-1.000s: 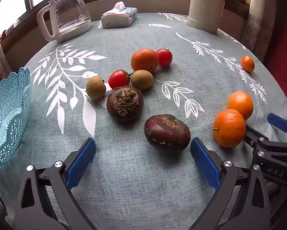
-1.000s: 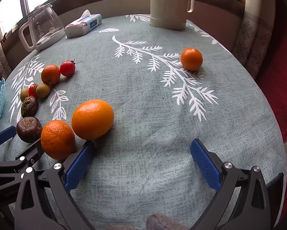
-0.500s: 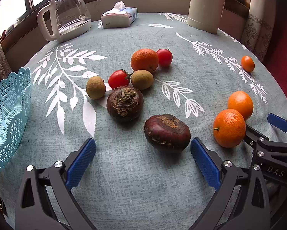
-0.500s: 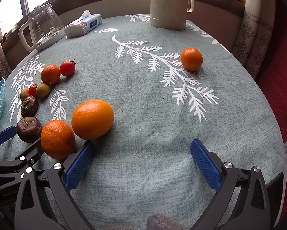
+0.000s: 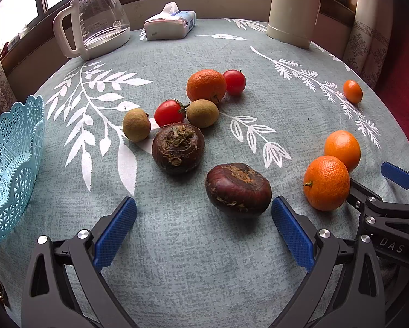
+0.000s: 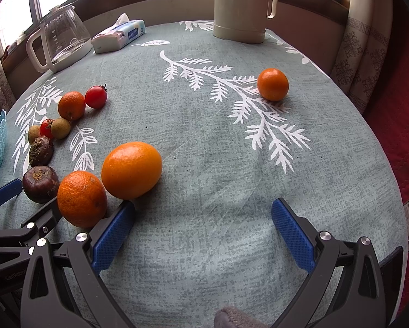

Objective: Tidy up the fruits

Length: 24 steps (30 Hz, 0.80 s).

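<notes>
Fruits [image 5: 177, 147] lying scattered mid-table, none yet in blue basket [image 5: 10, 169] at left edge. Left gripper [image 5: 204, 227] and right gripper [image 6: 203, 224] both hovering spread, empty, unmoved from a second ago; sorting not begun.

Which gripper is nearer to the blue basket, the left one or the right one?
Left. The left gripper has the blue basket just beside its left finger; the right gripper is farther away, across the oranges.
</notes>
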### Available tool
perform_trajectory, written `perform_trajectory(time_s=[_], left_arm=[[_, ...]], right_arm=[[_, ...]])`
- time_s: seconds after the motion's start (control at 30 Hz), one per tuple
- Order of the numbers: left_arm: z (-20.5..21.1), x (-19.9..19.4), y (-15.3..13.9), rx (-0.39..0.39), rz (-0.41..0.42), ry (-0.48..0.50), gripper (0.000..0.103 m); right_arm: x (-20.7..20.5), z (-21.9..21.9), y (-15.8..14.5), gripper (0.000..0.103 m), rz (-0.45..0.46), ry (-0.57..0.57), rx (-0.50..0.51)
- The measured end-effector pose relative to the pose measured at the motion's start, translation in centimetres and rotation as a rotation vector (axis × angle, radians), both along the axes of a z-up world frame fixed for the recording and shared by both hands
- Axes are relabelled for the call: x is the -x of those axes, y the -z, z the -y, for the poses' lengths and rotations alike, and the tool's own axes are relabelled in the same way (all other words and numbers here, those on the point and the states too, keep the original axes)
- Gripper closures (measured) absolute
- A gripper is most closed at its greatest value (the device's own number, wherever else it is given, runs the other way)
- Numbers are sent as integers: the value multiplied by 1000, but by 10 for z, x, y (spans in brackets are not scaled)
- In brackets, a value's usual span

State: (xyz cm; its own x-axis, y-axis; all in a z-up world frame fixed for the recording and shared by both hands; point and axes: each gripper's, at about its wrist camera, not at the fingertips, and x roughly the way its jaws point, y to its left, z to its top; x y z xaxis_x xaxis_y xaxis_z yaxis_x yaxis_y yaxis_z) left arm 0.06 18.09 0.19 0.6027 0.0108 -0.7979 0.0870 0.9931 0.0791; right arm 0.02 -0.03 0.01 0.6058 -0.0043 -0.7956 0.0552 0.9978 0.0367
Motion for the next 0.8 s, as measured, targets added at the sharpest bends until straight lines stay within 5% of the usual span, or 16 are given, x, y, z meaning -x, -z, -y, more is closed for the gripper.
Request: perform_trajectory(time_s=[0.8], left_arm=[[-5, 1, -5, 41, 1, 30, 3]], right_arm=[[7, 1, 0, 5, -16, -41, -6]])
